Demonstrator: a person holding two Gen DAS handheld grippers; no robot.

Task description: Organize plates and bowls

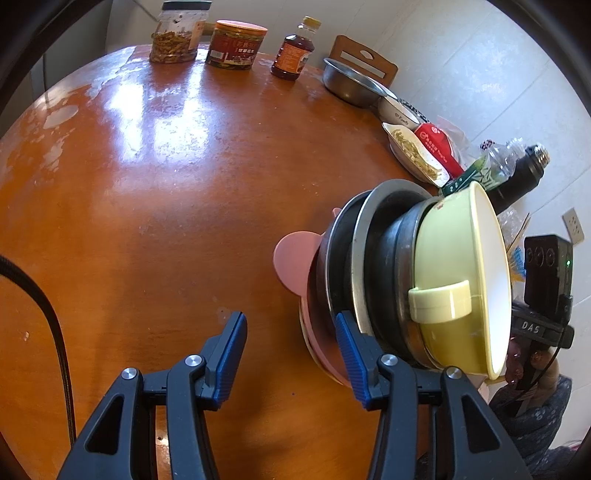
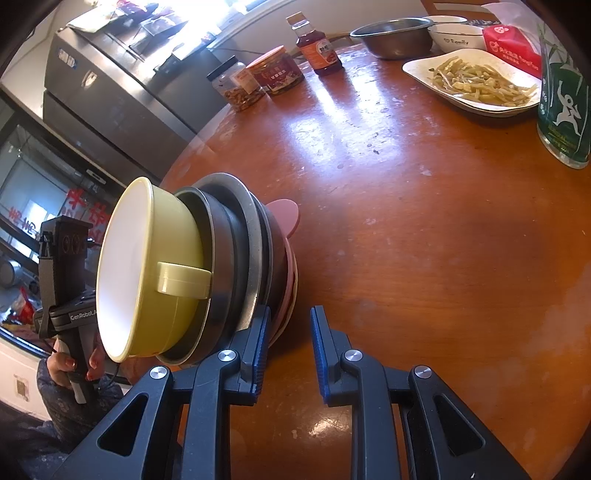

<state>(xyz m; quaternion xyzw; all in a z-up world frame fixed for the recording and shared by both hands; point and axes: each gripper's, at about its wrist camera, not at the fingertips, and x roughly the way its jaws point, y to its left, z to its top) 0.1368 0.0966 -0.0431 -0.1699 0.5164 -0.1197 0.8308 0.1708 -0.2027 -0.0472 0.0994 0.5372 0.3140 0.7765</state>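
On the round orange-brown wooden surface (image 1: 166, 192) a nested stack of dishes (image 1: 369, 266) stands near the front edge. In both wrist views it looks tipped, but that is the fisheye lens; its long axis runs up from the wood. At the bottom sits a pink plate with a round ear (image 1: 291, 258), above it dark metal bowls and plates (image 1: 391, 258), and on top a yellow-green bowl (image 1: 450, 258) with a pale lug handle (image 1: 439, 301), its white inside facing up and away from the wood.

In the left wrist view the left tool (image 1: 290, 350) has its blue-padded jaws parted; the right-hand pad lies against the rim of the stack, the other pad over bare wood, nothing clamped between them. In the right wrist view the right tool (image 2: 290, 354) stands with a narrower gap, its left-hand pad by the stack's lower rim, the gap empty.

Along the far edge, left to right: a clear jar with dark lid (image 1: 177, 33), a red-labelled jar (image 1: 234, 44), a bottle of reddish liquid (image 1: 295, 51), a steel bowl (image 1: 351, 83), a white bowl (image 1: 399, 109), a white dish of pale strips (image 1: 413, 155), a red packet (image 1: 437, 147), a green-labelled bottle (image 2: 561, 92).

Glare streaks the worn varnish. A steel fridge (image 2: 110, 85) stands behind, and pale floor tiles (image 1: 480, 74) lie beyond.
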